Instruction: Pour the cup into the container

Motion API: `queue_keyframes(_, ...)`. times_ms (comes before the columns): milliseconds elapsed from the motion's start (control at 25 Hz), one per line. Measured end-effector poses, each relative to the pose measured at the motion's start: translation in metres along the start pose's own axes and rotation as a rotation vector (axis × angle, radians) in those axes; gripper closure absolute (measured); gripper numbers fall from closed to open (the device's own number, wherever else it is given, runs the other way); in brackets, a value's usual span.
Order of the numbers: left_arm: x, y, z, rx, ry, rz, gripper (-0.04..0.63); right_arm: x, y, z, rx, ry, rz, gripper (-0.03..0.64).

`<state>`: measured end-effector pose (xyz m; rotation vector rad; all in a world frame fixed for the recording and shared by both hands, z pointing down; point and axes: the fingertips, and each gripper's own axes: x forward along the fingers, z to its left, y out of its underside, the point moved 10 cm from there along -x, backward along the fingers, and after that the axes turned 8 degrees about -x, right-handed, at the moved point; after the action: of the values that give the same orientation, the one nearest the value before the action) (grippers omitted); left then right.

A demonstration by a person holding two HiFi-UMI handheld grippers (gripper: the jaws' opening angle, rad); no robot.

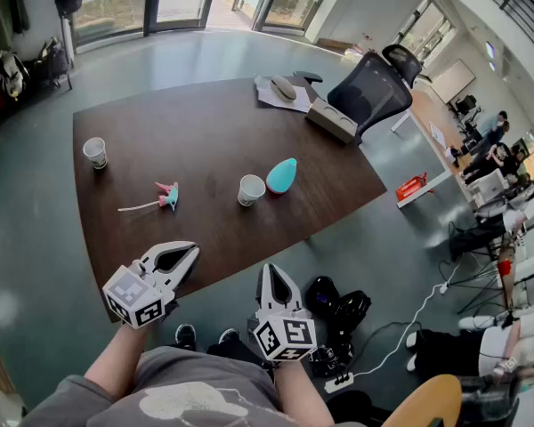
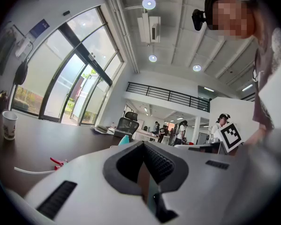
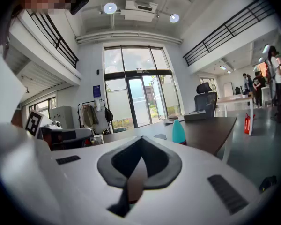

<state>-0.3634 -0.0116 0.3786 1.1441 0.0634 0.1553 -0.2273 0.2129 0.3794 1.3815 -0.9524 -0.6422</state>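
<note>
Right gripper [image 1: 270, 269] shut — print on cup [image 2: 9, 124] unreadable.

Table [image 1: 205, 123] dark brown, plain. Cup [image 1: 250, 189] white, faint print; second cup [image 1: 95, 152] likewise. Container [image 1: 281, 176] teal. Small tool [image 1: 167, 194] pink and teal, white cord [image 1: 138, 206]. Left gripper [image 1: 192, 251] and right gripper [image 1: 269, 270] white, cubes in black-and-white square markers. Chair [image 1: 374, 87] black. Floor [image 1: 160, 52] grey-green

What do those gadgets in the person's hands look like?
The left gripper and right gripper are smooth white shells, each tapering to two jaws lined with dark grey ribbed pads. Each carries a cube of black-and-white square markers near the hand. No cables show. The person wears a grey top.
</note>
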Motion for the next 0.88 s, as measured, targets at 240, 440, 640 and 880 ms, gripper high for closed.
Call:
queue_keyframes(240, 0.017, 0.000, 0.003, 0.066, -0.013, 0.036, 0.589, 0.022, -0.001, -0.022, 0.018, 0.004, 0.004, 0.629)
queue_keyframes(440, 0.033, -0.003, 0.009, 0.079, -0.067, 0.008, 0.589, 0.055, -0.002, -0.038, -0.041, -0.061, 0.003, 0.629)
queue_keyframes(640, 0.062, -0.003, 0.015, 0.050, -0.162, -0.026, 0.589, 0.090, -0.006, -0.071, -0.054, -0.133, 0.017, 0.629)
queue_keyframes(880, 0.110, -0.005, 0.017, 0.043, -0.244, -0.044, 0.589, 0.130, -0.008, -0.116, -0.048, -0.209, 0.042, 0.629)
